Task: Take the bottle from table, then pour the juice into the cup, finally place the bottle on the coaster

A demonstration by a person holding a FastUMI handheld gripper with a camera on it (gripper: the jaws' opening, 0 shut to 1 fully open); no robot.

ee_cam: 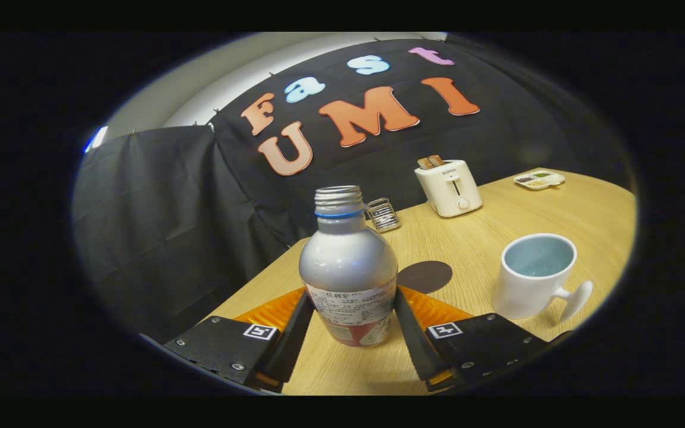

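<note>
A silver bottle (348,267) with an open threaded neck, a blue ring and a paper label stands between my fingers. My gripper (353,295) is shut on it, and both fingers press its sides at the label. I cannot tell whether its base touches the wooden table (473,238). Just beyond the bottle, a little to the right, lies a dark brown round coaster (424,276). A white cup (534,276) with a pale blue inside and a handle stands to the right of the fingers, upright and empty as far as I can see.
A white toaster (449,187) with toast in it stands at the back of the table. A small metal rack (383,214) sits near the far edge behind the bottle. A white divided dish (539,178) lies at the far right. The table edge runs close on the left.
</note>
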